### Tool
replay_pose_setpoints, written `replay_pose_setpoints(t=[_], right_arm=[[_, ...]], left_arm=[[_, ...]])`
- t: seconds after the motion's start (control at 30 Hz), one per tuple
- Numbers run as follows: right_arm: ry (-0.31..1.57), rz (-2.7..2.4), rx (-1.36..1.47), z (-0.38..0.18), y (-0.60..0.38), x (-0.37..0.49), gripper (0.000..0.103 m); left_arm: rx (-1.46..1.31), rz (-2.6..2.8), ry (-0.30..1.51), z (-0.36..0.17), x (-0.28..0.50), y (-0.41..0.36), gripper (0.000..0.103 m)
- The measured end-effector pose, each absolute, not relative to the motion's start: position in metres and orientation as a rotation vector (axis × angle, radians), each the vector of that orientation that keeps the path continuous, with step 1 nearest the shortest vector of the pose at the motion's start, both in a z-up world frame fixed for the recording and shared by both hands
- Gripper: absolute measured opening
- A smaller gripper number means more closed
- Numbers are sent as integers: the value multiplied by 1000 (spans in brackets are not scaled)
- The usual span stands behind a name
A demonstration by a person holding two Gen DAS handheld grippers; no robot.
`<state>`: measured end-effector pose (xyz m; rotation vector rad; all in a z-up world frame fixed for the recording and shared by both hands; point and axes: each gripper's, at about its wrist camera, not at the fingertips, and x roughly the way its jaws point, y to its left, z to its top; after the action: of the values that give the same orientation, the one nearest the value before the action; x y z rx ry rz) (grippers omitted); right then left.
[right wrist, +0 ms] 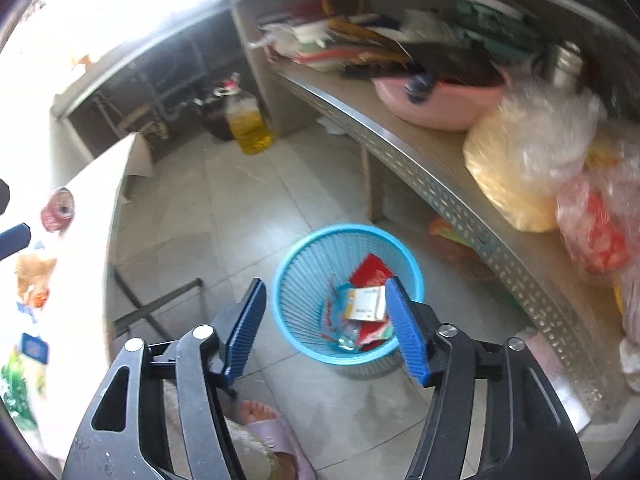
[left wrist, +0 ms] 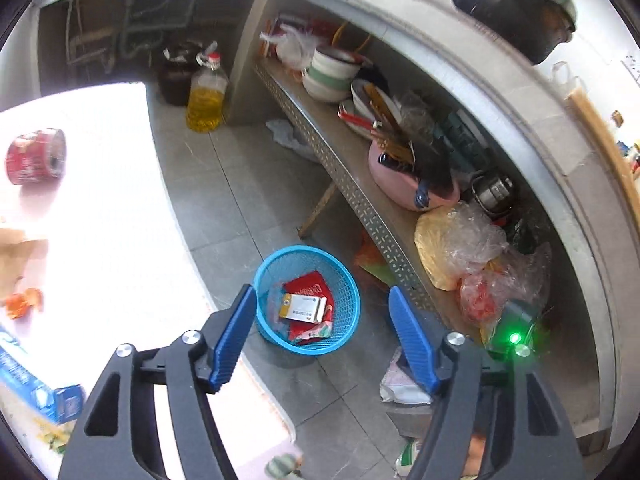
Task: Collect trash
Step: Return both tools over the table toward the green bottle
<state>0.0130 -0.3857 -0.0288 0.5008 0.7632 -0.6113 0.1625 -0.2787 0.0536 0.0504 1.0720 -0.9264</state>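
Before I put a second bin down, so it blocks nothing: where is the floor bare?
Bare tiles lie between the table and the blue basket, running back to the oil bottle. The floor in front of the basket, toward the slippered foot, is also free. Crowded: the shelf, and the floor beneath it, with bags.

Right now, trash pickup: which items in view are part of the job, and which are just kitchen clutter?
Job:
blue basket on floor, holding a small carton and red wrapper
red can on the table
orange scrap on the table
blue box on the table

Lying about:
oil bottle
pink basin
stacked bowls
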Motion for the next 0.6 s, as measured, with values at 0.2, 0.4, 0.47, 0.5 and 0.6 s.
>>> replay_pose_setpoints(t=[0.2, 0.4, 0.47, 0.5, 0.6], right_arm=[[733, -508, 455, 1, -364, 21, 73], [714, -419, 442, 24, -346, 29, 75], [711, -395, 436, 30, -340, 32, 75], [709, -381, 427, 34, -336, 34, 75], [716, -344, 400, 43, -323, 43, 76]], left_arm=[[40, -874, 995, 76, 154, -224, 72], [21, -838, 952, 88, 151, -173, 74], [1, -817, 946, 90, 150, -156, 74], [-8, -808, 943, 91, 150, -148, 74], [-39, -777, 928, 93, 148, -120, 74]])
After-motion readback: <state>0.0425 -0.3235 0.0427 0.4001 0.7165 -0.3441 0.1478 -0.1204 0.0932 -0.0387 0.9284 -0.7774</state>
